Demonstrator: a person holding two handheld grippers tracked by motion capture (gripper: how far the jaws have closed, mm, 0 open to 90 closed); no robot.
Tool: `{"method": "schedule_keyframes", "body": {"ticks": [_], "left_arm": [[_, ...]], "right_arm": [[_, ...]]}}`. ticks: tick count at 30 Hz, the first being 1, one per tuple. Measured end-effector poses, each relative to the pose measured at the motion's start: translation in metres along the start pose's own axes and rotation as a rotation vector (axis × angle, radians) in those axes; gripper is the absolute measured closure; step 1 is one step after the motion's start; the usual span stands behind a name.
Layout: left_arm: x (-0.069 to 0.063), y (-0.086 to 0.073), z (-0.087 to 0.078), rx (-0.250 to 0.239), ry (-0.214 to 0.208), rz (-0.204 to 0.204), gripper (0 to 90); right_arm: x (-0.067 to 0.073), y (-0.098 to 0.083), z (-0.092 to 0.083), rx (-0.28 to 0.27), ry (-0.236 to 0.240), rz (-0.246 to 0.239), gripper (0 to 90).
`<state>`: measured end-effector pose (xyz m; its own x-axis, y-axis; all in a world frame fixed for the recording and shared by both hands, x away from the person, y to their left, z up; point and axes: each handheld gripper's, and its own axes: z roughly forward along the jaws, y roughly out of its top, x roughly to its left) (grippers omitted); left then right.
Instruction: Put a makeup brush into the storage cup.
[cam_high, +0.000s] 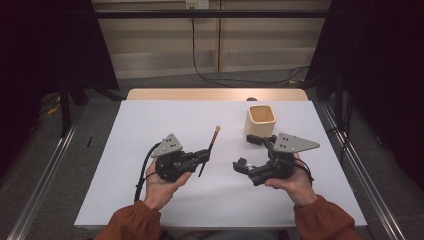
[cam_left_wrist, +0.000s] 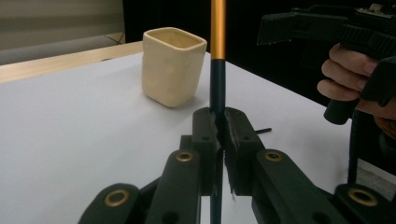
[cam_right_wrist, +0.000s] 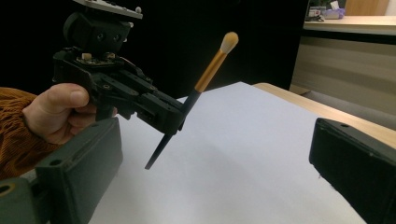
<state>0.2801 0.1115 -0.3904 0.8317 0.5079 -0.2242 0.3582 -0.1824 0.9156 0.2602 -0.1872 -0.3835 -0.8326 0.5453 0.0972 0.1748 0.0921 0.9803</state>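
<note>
Clamping the makeup brush (cam_high: 211, 146), left tool (cam_high: 204, 156).

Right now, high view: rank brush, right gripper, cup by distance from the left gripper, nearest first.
1. brush: clamped in the left gripper, tip pointing up and away.
2. right gripper: to its right, jaws open, apart from the brush.
3. cup: farthest, back right on the table.

Overhead plus two close jaw-level views

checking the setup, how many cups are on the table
1. The cream cup stands upright at the far right of the white table, just beyond the right claw. No other cup can be seen.
</note>
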Motion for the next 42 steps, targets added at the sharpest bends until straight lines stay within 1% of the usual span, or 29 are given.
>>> {"method": "schedule_keyframes", "body": {"ticks": [1,2,5,6,7,10,13,15,18,20,22,23,24,26,27,29,30,31,36,37,40,42], "left_arm": [[0.0,0.0,0.0,0.001,-0.003,-0.001,83.8],[-0.001,0.0,0.0,0.0,0.004,0.004,83.8],[-0.002,0.0,0.001,-0.006,-0.001,0.004,83.8],[-0.002,0.001,0.001,-0.004,-0.005,0.004,83.8],[-0.003,0.001,0.0,-0.005,0.0,0.01,83.8],[-0.003,0.002,-0.001,-0.013,-0.004,0.006,83.9],[-0.003,0.001,-0.001,-0.008,-0.007,0.01,83.8],[-0.004,0.0,0.0,-0.01,0.003,0.011,83.8],[-0.004,0.0,0.001,-0.012,0.003,0.012,83.8],[-0.003,0.0,0.002,-0.004,-0.006,0.011,83.8],[-0.002,0.0,0.002,0.005,-0.005,0.012,83.8],[-0.002,0.0,0.002,0.005,-0.004,0.01,83.8],[-0.003,0.0,0.003,0.002,-0.006,0.011,83.8],[-0.004,-0.001,0.003,0.002,-0.009,0.013,83.8],[-0.004,-0.001,0.004,0.004,-0.011,0.015,83.8],[-0.004,-0.001,0.004,0.005,-0.01,0.018,83.8],[-0.004,-0.001,0.004,0.006,-0.011,0.018,83.8],[-0.004,-0.001,0.004,0.009,-0.011,0.02,83.8],[-0.004,-0.003,0.006,0.018,-0.014,0.022,83.8],[-0.005,-0.003,0.007,0.018,-0.009,0.025,83.8],[-0.005,-0.004,0.008,0.023,-0.007,0.028,83.8],[-0.005,-0.005,0.009,0.028,-0.011,0.033,83.8]], "right_arm": [[0.0,0.0,0.002,0.005,0.001,-0.003,2.1],[0.0,0.0,0.004,0.011,0.006,-0.008,2.8],[0.0,0.003,0.01,0.019,0.023,-0.015,4.9],[0.001,0.004,0.013,0.023,0.022,-0.025,6.3],[0.001,0.005,0.015,0.022,0.022,-0.027,7.5],[0.0,0.01,0.022,0.011,0.046,-0.009,10.1],[0.0,0.014,0.03,0.005,0.058,-0.008,14.9],[-0.001,0.015,0.035,0.002,0.071,0.001,18.5],[-0.003,0.014,0.042,0.029,0.091,0.025,23.7],[-0.006,0.012,0.045,0.044,0.103,0.038,26.3],[-0.008,0.01,0.048,0.066,0.117,0.053,32.5],[-0.008,0.009,0.049,0.065,0.118,0.058,34.9],[-0.009,0.009,0.05,0.064,0.123,0.067,39.3],[-0.009,0.009,0.051,0.062,0.127,0.068,45.1],[-0.009,0.009,0.052,0.055,0.127,0.072,46.7],[-0.01,0.008,0.054,0.06,0.128,0.076,51.0],[-0.011,0.008,0.055,0.059,0.132,0.079,54.3],[-0.011,0.007,0.055,0.059,0.133,0.088,56.6],[-0.012,0.006,0.057,0.055,0.134,0.1,64.9],[-0.012,0.006,0.058,0.054,0.137,0.104,66.2],[-0.013,0.006,0.058,0.048,0.145,0.112,73.8],[-0.013,0.006,0.058,0.049,0.148,0.119,76.9]]}}
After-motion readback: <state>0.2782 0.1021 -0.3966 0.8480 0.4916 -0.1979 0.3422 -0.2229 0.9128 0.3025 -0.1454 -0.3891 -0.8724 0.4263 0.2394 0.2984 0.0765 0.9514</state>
